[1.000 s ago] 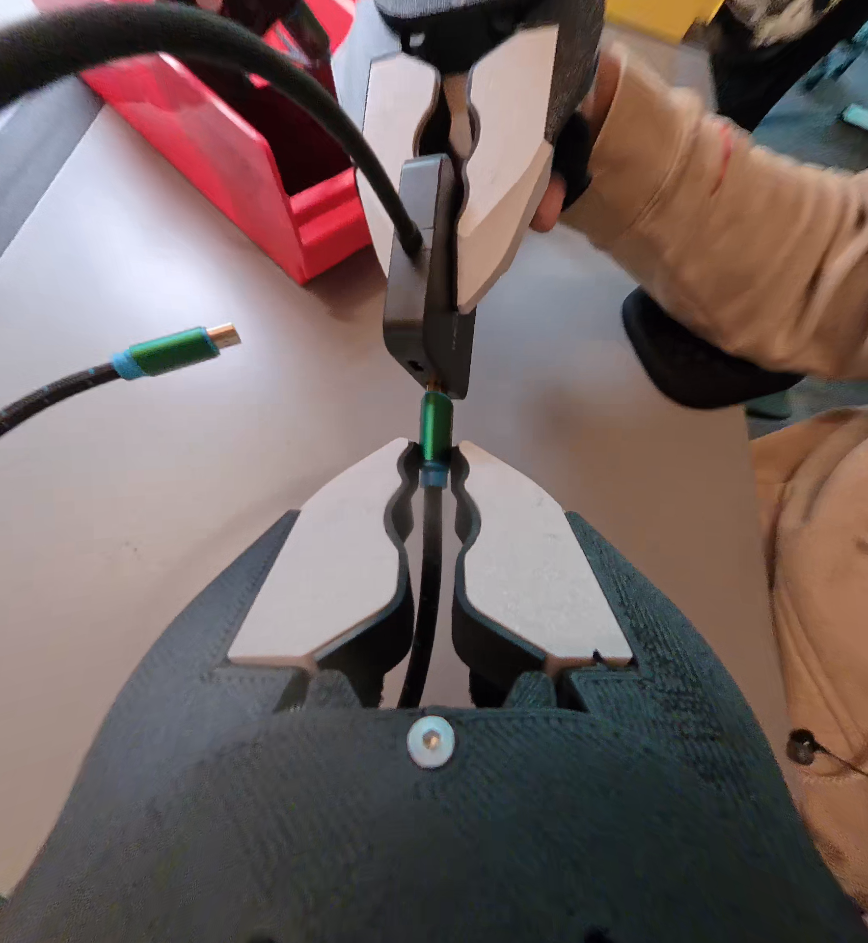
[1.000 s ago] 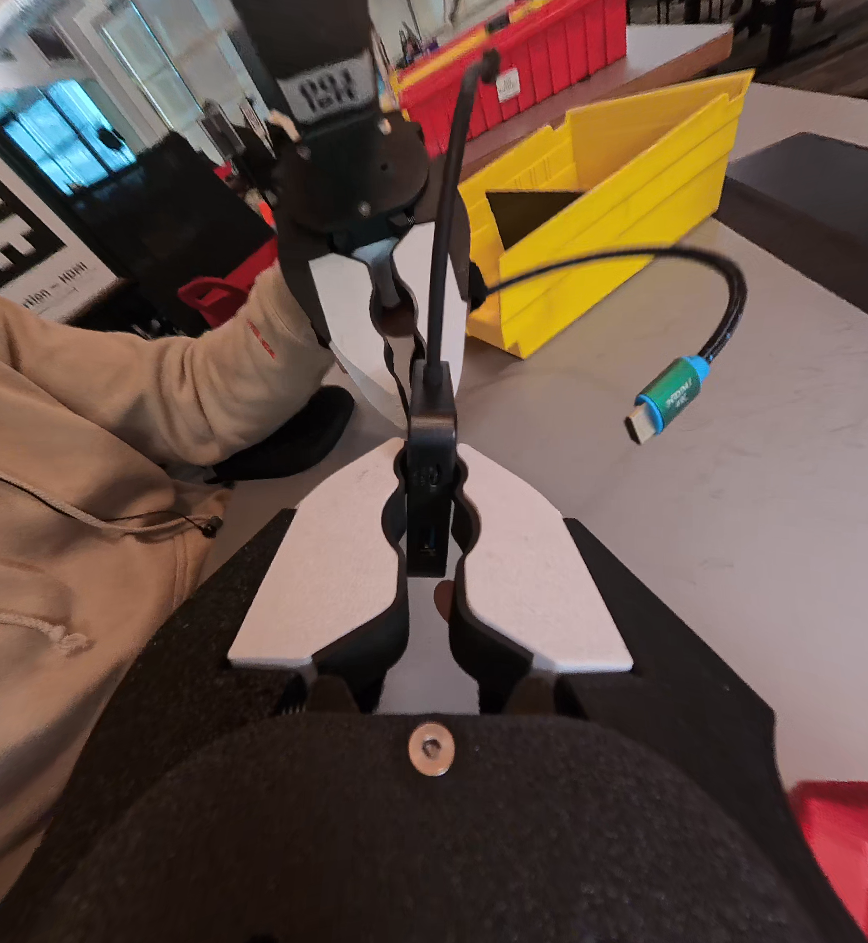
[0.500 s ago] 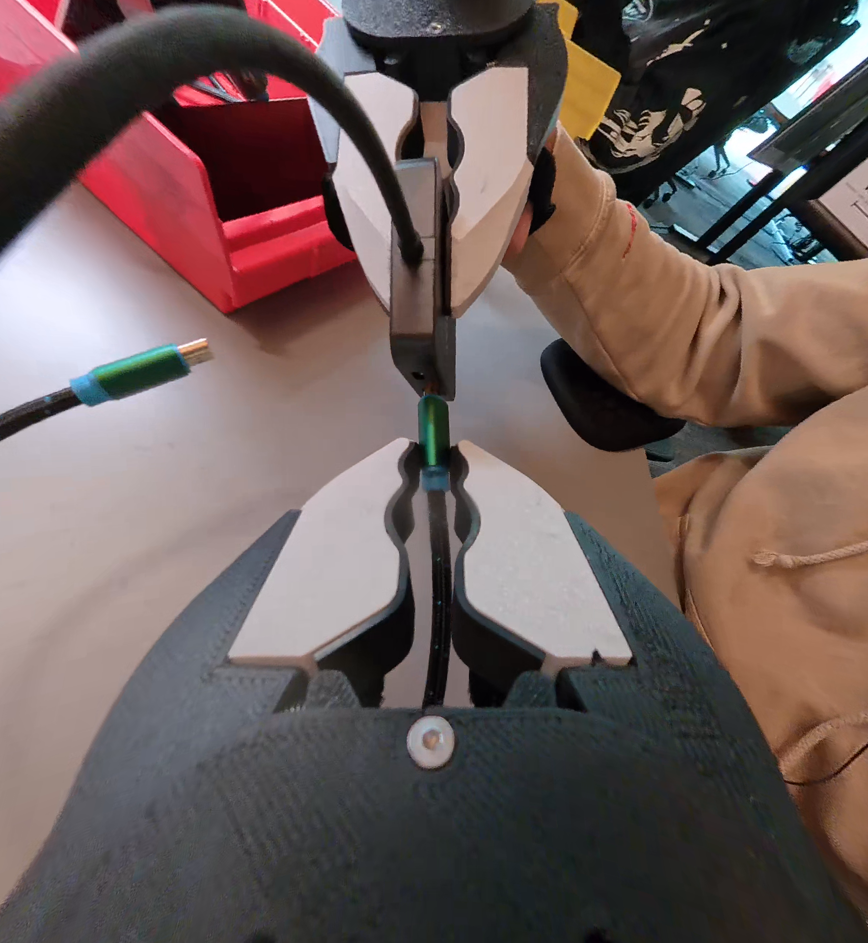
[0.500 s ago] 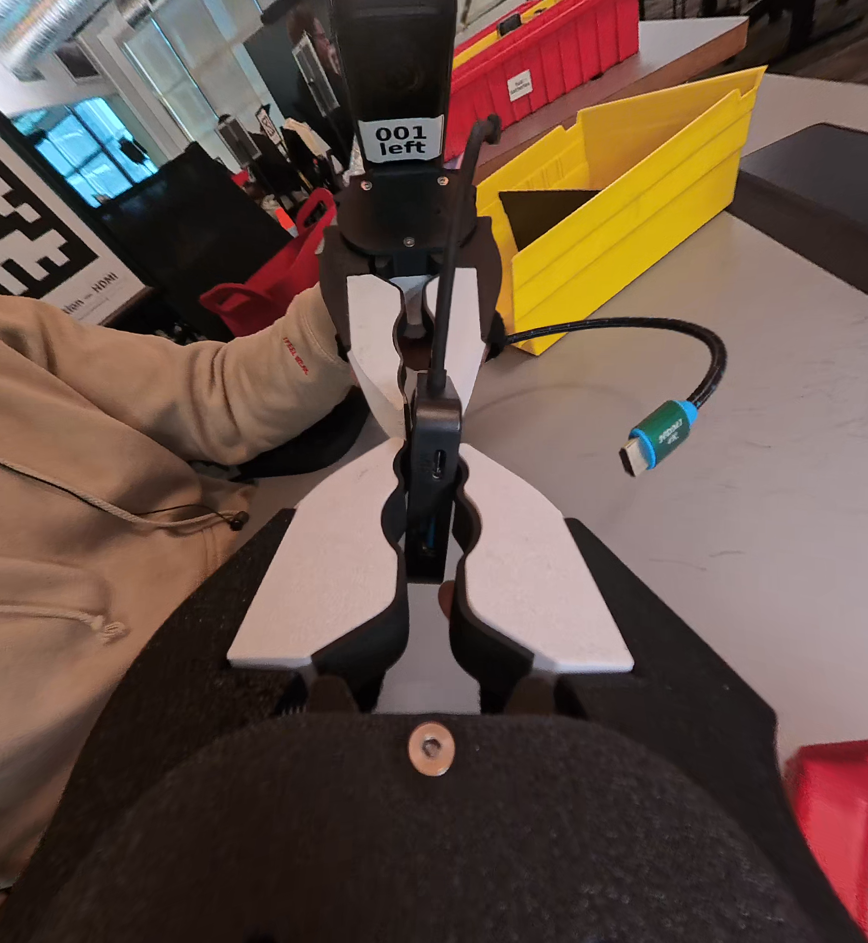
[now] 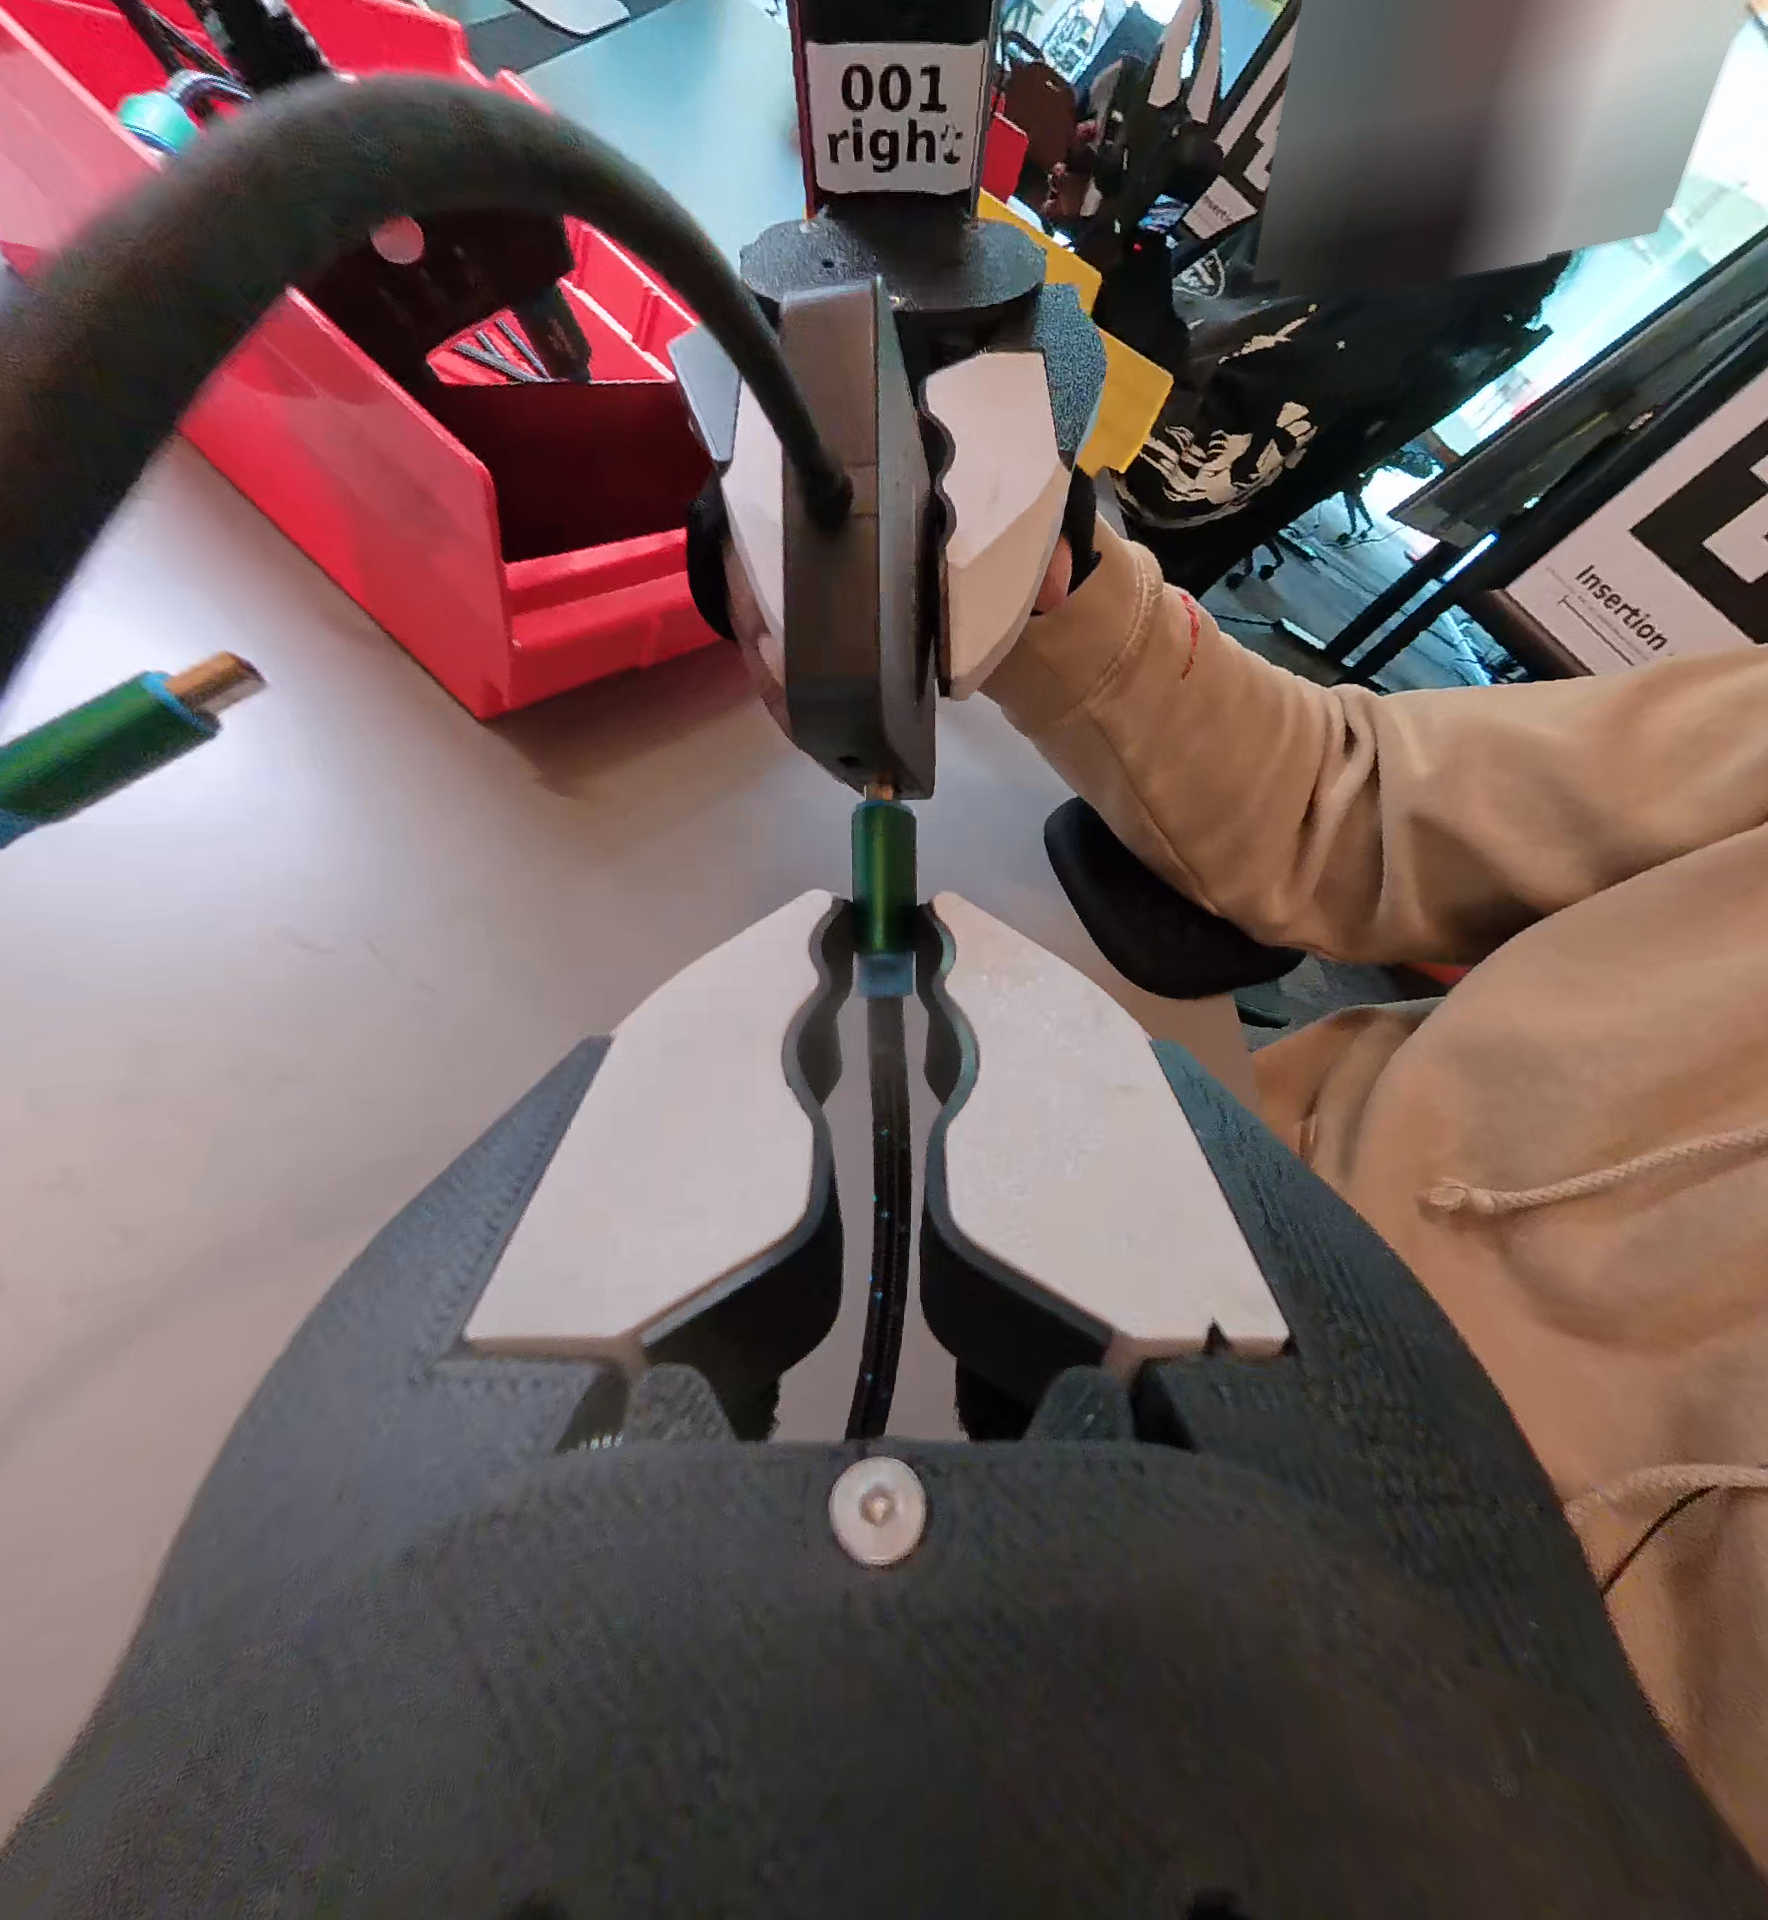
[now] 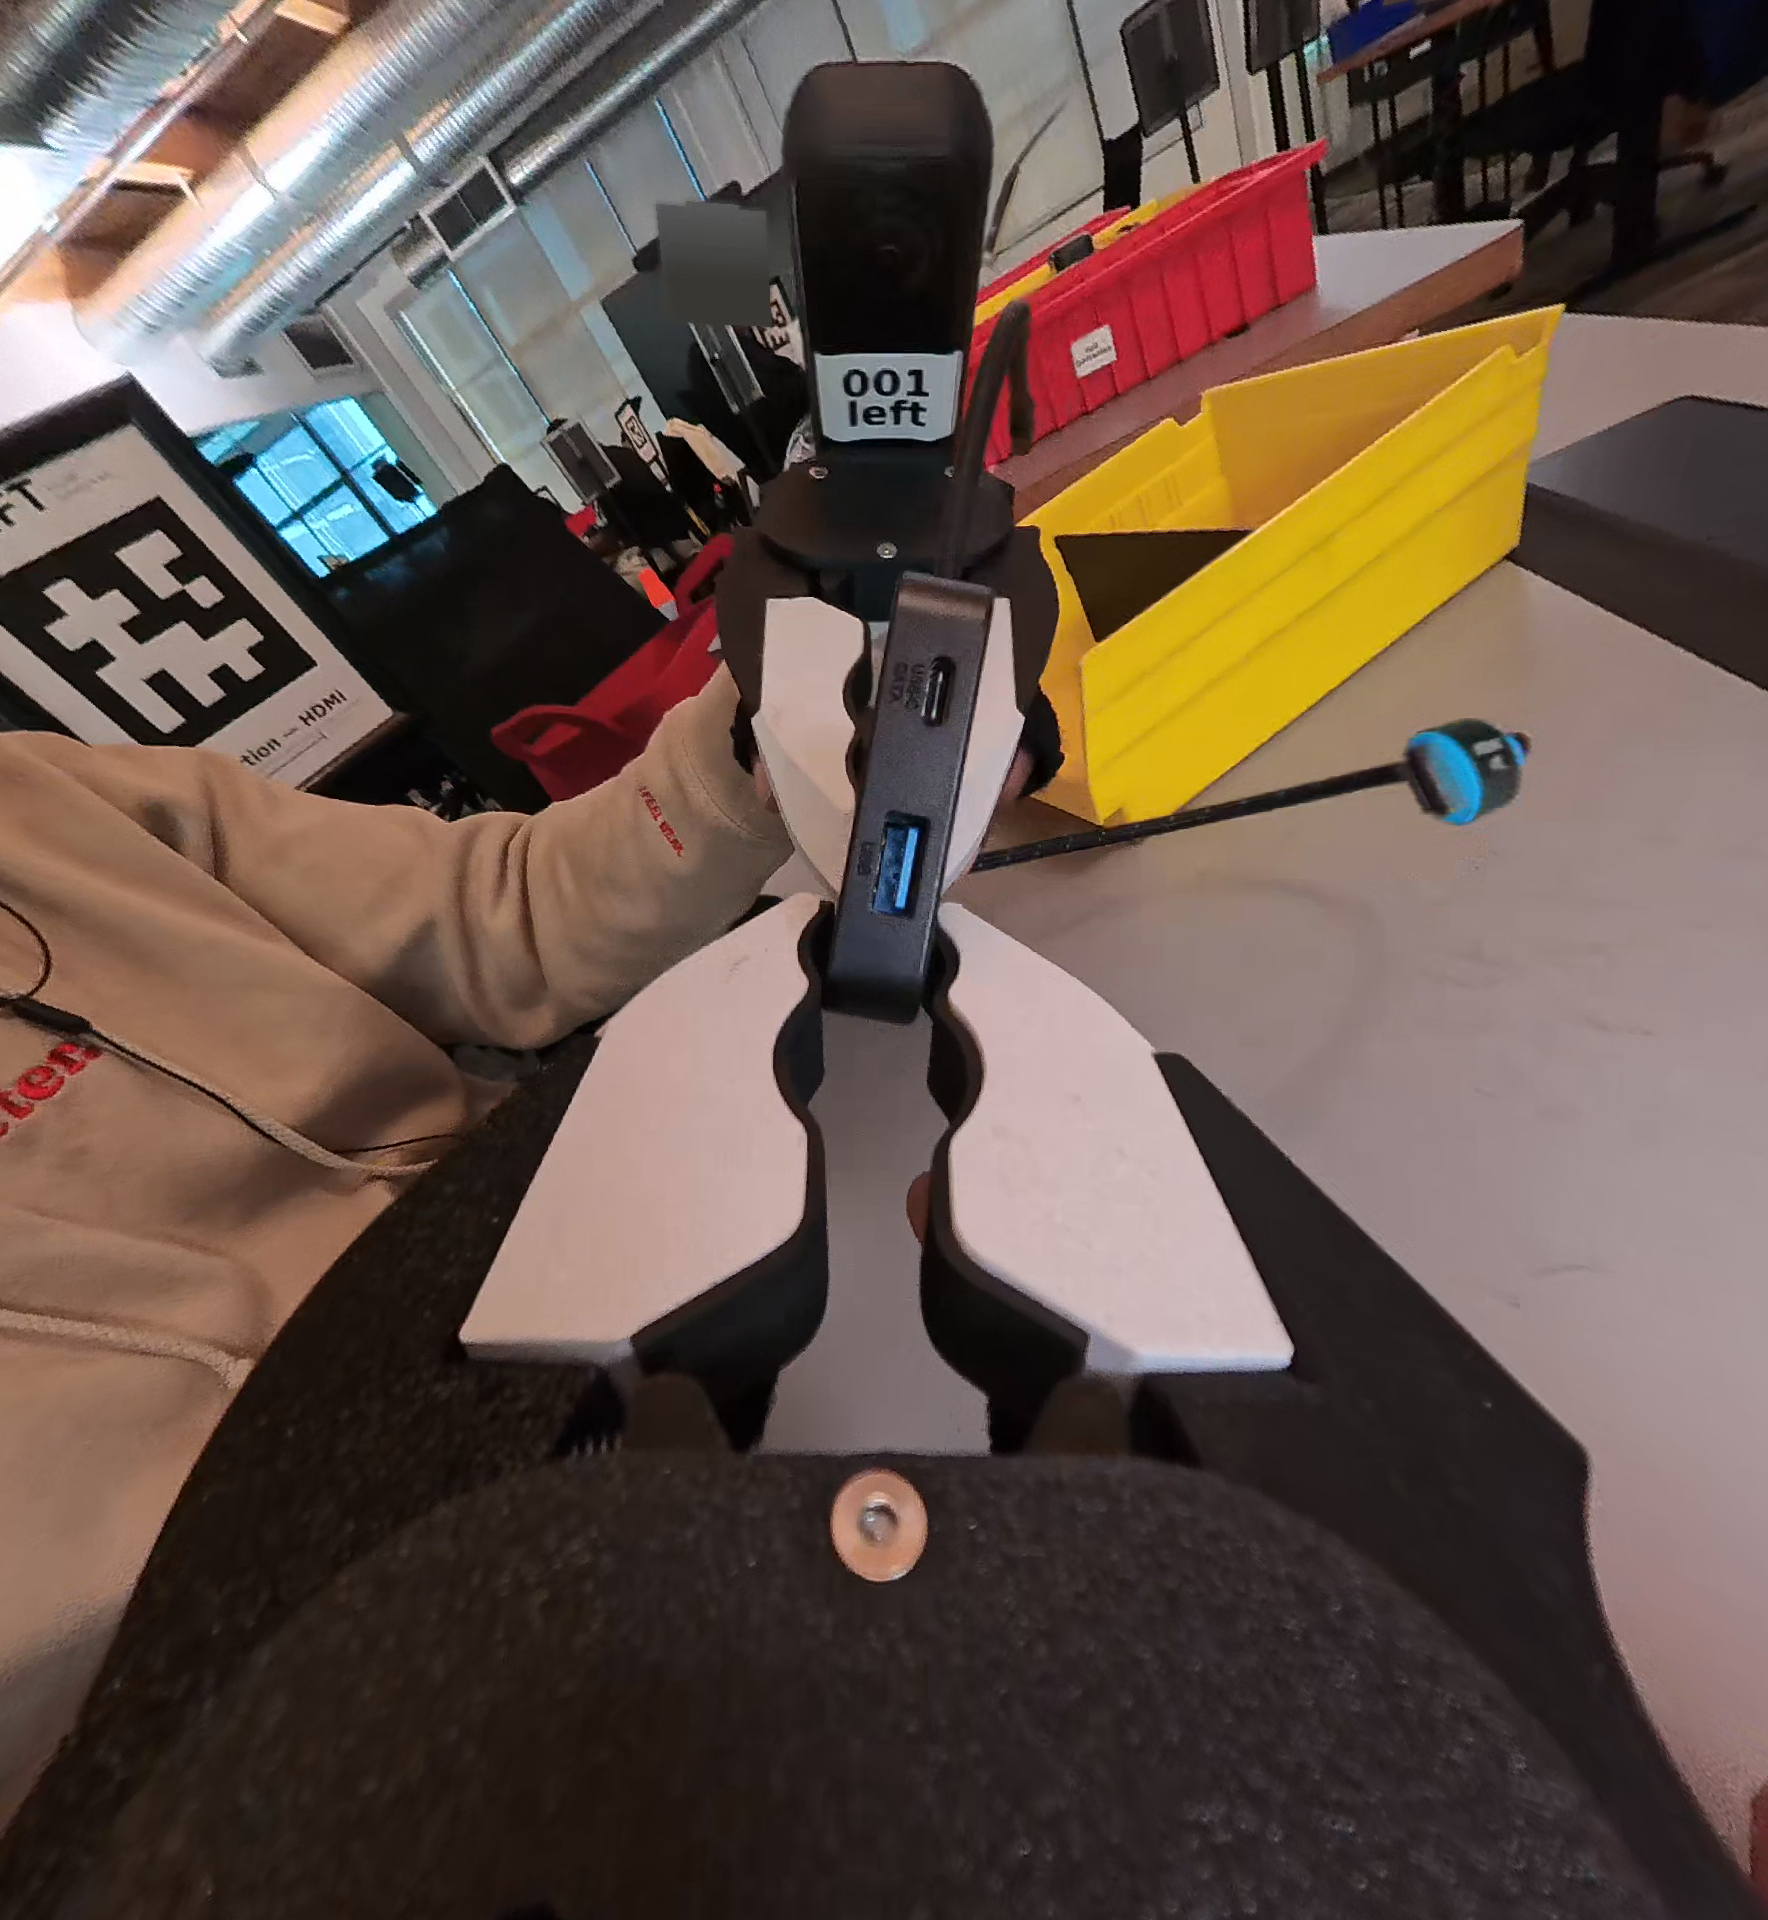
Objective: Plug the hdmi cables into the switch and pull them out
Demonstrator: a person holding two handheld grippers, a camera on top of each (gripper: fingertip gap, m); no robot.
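Over the last second the switch [image 5: 859, 540] has tilted up, showing more of its broad face, while the plug [image 5: 882, 878] has stayed at its lower port, so insertion looks barely begun. The left hand-held gripper [image 5: 882, 940] is clenched on the plug; the right hand-held gripper [image 6: 875, 961] clamps the switch, both above the desk [image 5: 236, 987]. Only the right view shows the side ports; only the left shows the plug tip meeting the switch
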